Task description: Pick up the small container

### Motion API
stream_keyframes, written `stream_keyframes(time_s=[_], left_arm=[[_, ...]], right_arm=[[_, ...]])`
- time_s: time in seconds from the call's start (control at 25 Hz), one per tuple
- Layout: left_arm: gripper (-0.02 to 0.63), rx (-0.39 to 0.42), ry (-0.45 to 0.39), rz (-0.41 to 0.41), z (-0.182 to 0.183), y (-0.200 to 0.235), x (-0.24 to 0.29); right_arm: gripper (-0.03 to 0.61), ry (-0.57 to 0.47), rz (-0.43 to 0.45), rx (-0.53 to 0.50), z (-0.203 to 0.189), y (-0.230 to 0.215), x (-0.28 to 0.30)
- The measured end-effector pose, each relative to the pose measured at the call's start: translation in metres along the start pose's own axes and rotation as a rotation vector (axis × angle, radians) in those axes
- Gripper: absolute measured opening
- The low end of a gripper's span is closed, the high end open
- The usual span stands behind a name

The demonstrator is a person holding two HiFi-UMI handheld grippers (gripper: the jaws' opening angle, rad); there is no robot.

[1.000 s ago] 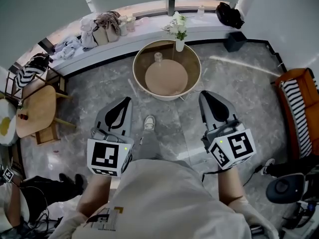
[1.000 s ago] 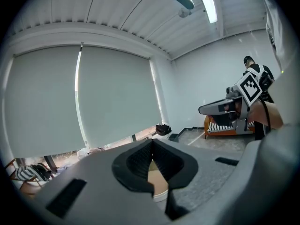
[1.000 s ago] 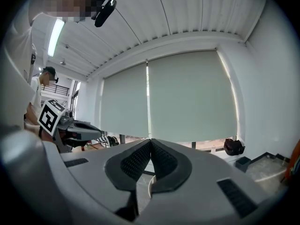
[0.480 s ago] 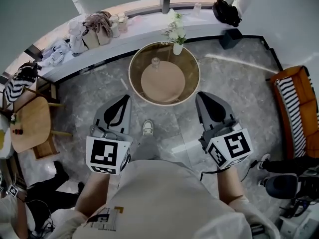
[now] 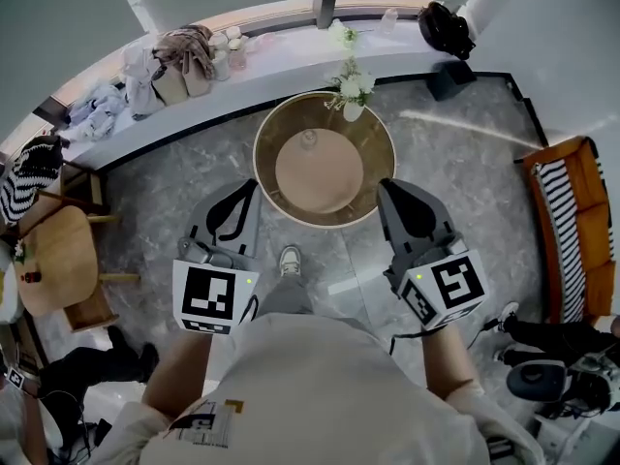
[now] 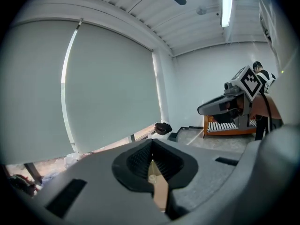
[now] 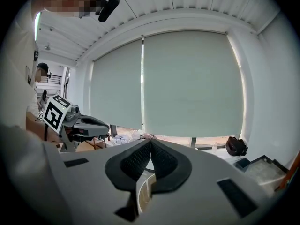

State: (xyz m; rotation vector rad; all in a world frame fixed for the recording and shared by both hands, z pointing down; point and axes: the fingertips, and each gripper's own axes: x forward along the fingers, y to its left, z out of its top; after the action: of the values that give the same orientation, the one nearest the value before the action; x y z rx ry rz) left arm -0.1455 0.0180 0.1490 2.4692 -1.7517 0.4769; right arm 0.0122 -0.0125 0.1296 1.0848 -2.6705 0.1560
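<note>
A small clear container [image 5: 308,139] stands on the round glass-topped table [image 5: 373,177] with a wooden rim, beside its tan inner disc. A vase of white flowers [image 5: 352,93] stands at the table's far edge. My left gripper [image 5: 244,194] hovers over the floor at the table's near-left rim, shut and empty. My right gripper [image 5: 391,192] hangs at the near-right rim, shut as well with nothing held. In the left gripper view the jaws [image 6: 151,159] meet in a closed seam, and so do they in the right gripper view [image 7: 149,159]. Both sit short of the container.
A long window ledge [image 5: 281,51] holds bags, clothes and a black bag [image 5: 446,27]. A wooden side table [image 5: 58,260] stands left, an orange bench with a striped cushion [image 5: 572,221] right. My shoe [image 5: 289,260] is on the marble floor; another person sits bottom left.
The round table has come closer to both grippers, whose tips now reach its near rim. Both grippers stay shut and empty.
</note>
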Motion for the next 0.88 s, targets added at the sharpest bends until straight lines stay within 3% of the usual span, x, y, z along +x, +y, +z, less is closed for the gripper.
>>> stream_keyframes(time_s=[0.28, 0.48, 0.72, 0.88], left_arm=[[0.008, 0.01, 0.014, -0.033, -0.005, 0.033, 0.042], [0.008, 0.014, 0.023, -0.039, -0.007, 0.044, 0.063], [0.008, 0.002, 0.043, -0.012, -0.001, 0.041, 0.085], [0.008, 0.01, 0.046, 0.063, 0.005, 0.048, 0.096]], right_arm=[[0.008, 0.006, -0.027, 0.013, 0.008, -0.019, 0.051], [0.008, -0.005, 0.005, 0.037, 0.008, -0.027, 0.072], [0.008, -0.007, 0.043, 0.039, 0.011, -0.052, 0.089], [0.008, -0.009, 0.103, 0.038, 0.011, -0.07, 0.101]])
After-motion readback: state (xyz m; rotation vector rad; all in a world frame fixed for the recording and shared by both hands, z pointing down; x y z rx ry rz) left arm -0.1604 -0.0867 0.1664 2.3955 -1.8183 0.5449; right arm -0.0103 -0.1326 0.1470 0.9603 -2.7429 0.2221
